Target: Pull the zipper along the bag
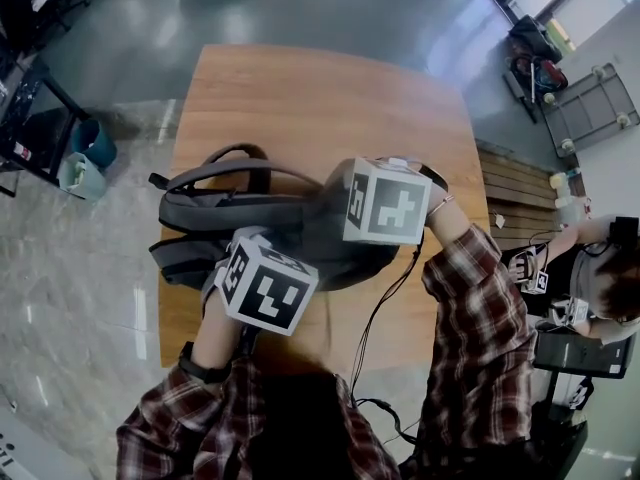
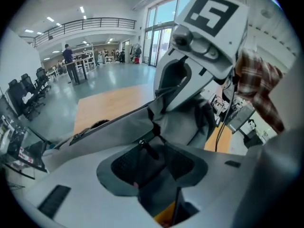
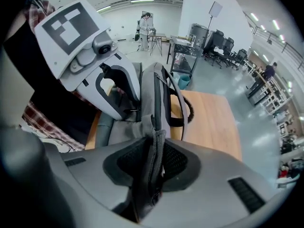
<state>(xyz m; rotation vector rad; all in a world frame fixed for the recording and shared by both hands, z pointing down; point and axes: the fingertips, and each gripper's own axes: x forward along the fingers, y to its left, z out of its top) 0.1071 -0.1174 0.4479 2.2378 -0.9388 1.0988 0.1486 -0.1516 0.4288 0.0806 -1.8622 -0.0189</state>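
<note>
Soft grey fabric backpack [image 1: 255, 218]: mid-grey all over, darker grey straps, black zipper pull [image 2: 149, 150]. Rectangular wooden table [image 1: 300, 98]: light orange-brown, fine grain. Pale grey plastic left gripper [image 2: 152, 161] and matching right gripper [image 3: 152, 160]: black mesh-textured pads. Their marker cubes [image 1: 387, 200]: white faces, black square patterns. Long shirt sleeves [image 1: 480, 308]: red, white and dark plaid. Wrist strap [image 1: 200, 366]: black. Polished floor [image 1: 90, 258]: glossy grey, marbled. Small round bin [image 1: 97, 143]: teal.

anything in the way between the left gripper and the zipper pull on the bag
Nothing visible. The zipper pull lies in the gap between the open jaws of the left gripper, not pinched. The right gripper is shut on a fold of the bag further along.
</note>
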